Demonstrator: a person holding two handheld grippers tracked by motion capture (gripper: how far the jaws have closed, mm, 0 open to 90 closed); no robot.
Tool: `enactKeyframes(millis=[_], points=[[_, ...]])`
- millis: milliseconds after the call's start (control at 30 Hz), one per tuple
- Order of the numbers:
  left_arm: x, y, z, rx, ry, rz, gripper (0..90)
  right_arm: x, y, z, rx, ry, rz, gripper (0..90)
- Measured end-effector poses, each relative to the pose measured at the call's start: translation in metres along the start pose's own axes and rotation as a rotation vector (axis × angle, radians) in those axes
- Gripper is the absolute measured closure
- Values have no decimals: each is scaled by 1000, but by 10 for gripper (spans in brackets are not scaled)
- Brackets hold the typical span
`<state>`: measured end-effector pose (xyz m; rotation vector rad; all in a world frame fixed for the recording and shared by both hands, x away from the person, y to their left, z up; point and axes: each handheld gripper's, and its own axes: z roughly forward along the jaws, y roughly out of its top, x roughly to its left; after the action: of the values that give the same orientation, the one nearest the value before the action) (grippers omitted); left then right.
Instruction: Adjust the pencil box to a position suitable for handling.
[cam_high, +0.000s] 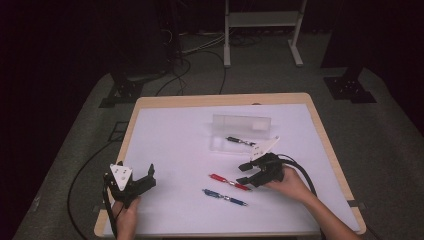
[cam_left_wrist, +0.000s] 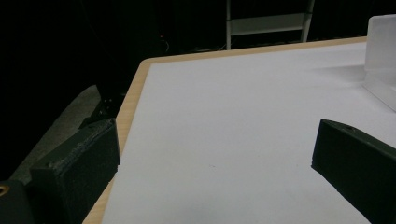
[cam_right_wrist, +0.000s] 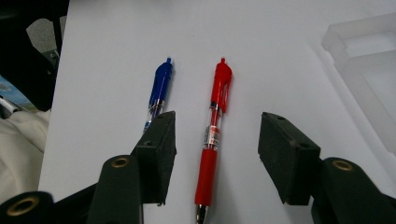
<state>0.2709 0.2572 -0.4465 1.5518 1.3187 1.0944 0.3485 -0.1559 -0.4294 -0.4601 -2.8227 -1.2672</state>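
Two pens lie loose on the white mat (cam_high: 175, 145) that covers the table (cam_high: 320, 130), and a third sits inside the clear box (cam_high: 240, 132); in the high view the red pen (cam_high: 230, 182) rests just past the middle of the mat toward five o'clock, with the blue pen (cam_high: 225, 197) near it on the six o'clock side, the two apart and roughly parallel; the box stands at about one o'clock from the mat's centre, its lid raised on the far side, and the dark pen (cam_high: 240, 141) in it looks black, though it is too small to be sure. The right gripper (cam_high: 247, 172), held in the person's right hand (cam_high: 290, 185), is released, its jaws spread wide; in the right gripper view they straddle the red pen (cam_right_wrist: 212, 140) without touching it, the blue pen (cam_right_wrist: 159, 88) lies at ten o'clock partly behind one jaw, and a corner of the box (cam_right_wrist: 364, 70) shows at two o'clock. The left gripper (cam_high: 145, 180) sits at about eight o'clock near the mat's edge, held by the left hand (cam_high: 125, 215), well apart from the pens; its jaws are also spread and grasp nothing; in the left gripper view bare mat (cam_left_wrist: 233, 130) lies between them, with the box (cam_left_wrist: 380, 60) at two o'clock.
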Motion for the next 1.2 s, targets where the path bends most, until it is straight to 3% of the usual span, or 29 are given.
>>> enactKeyframes(millis=[367, 567, 800, 1200], points=[[0, 0, 0, -1, 0, -1, 4, 9, -1, 17, 25, 14, -1, 463], [1, 0, 0, -3, 2, -6, 4, 10, -1, 29, 50, -3, -6, 492], [0, 0, 0, -1, 0, 0, 4, 8, -1, 42, 79, -39, -11, 576], [1, 0, 0, -2, 0, -6, 4, 7, -1, 54, 99, -44, -11, 672]])
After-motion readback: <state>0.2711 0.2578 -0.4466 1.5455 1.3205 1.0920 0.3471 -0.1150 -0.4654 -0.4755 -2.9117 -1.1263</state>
